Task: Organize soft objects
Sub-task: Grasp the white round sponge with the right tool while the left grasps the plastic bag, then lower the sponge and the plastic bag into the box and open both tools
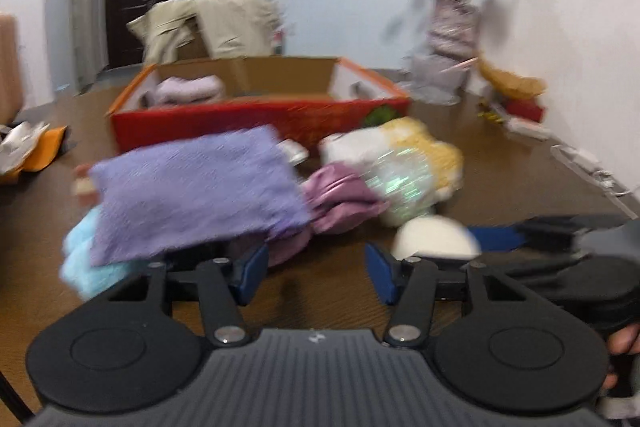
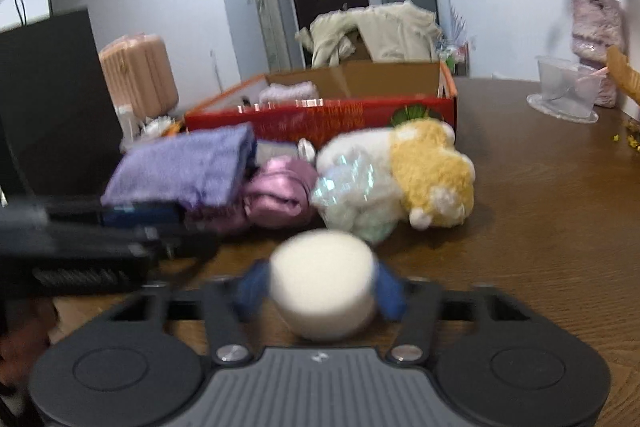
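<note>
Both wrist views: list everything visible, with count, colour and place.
table: one, brown wood, underneath everything
box: one, red outside, cardboard inside, behind the pile
folded cloth: one, pale lilac, inside the box
towel: one, purple, pile's left
cloth: one, light blue, under the towel
satin cloth: one, pink, pile's middle
plush toy: one, white and yellow, right
sponge: one, white, round, between the right tongs
vase of flowers: one, pinkish, far right
left tongs: open, nothing between
right tongs: closed on the sponge
</note>
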The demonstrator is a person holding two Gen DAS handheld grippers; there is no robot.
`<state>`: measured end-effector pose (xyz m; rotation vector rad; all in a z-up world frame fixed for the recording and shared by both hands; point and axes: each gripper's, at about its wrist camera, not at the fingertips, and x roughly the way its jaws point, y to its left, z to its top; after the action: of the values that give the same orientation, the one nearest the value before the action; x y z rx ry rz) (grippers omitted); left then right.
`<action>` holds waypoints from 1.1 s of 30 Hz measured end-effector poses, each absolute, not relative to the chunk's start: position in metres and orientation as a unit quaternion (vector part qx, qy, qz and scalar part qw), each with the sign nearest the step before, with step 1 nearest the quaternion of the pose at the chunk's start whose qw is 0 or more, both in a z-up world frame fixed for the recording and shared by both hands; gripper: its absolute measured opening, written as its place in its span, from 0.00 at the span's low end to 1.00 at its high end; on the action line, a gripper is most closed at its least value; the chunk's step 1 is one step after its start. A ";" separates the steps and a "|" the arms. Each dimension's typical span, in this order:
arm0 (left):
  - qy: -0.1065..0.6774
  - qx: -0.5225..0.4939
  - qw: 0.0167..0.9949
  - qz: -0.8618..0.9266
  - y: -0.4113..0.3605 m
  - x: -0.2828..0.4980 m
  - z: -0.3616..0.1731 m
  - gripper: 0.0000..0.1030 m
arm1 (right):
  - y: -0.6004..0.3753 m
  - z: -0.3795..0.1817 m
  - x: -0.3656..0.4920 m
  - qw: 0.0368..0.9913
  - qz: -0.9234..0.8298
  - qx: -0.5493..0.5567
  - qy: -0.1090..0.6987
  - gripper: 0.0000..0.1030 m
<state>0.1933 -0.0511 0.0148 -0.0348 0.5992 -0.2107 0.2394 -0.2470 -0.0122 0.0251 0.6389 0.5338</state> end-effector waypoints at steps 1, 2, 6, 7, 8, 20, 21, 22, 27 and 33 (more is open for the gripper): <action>0.292 -0.021 0.949 -0.117 -0.058 0.196 0.017 0.54 | -0.252 -0.011 0.240 0.915 0.258 0.015 0.311 0.50; 0.288 -0.020 0.949 -0.129 -0.066 0.199 0.018 0.55 | -0.257 -0.010 0.241 0.916 0.251 0.016 0.311 0.50; 0.267 0.002 0.957 -0.112 -0.106 0.226 0.019 0.55 | -0.298 -0.005 0.246 0.928 0.206 0.028 0.309 0.50; 0.260 0.009 0.960 -0.103 -0.114 0.233 0.019 0.55 | -0.309 -0.004 0.247 0.931 0.193 0.032 0.308 0.50; 0.253 0.021 0.963 -0.094 -0.123 0.240 0.018 0.55 | -0.318 -0.003 0.247 0.933 0.184 0.034 0.308 0.50; 0.243 0.012 0.961 -0.133 -0.134 0.219 0.037 0.19 | -0.341 0.018 0.234 0.942 0.192 0.041 0.271 0.50; 0.238 0.010 0.961 -0.138 -0.132 0.208 0.043 0.19 | -0.338 0.020 0.230 0.943 0.197 0.042 0.266 0.50; 0.234 0.004 0.961 -0.147 -0.127 0.197 0.049 0.19 | -0.335 0.023 0.225 0.943 0.201 0.042 0.262 0.50; 0.213 -0.014 0.966 -0.143 -0.099 0.158 0.068 0.19 | -0.312 0.033 0.206 0.941 0.230 0.047 0.244 0.50; 0.198 -0.035 0.973 -0.109 -0.057 0.149 0.079 0.19 | -0.274 0.043 0.202 0.938 0.255 0.035 0.232 0.50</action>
<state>0.1491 -0.0568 0.0786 -0.0714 0.4004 -0.2190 0.2021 -0.2739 0.0434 0.0712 0.4743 0.5214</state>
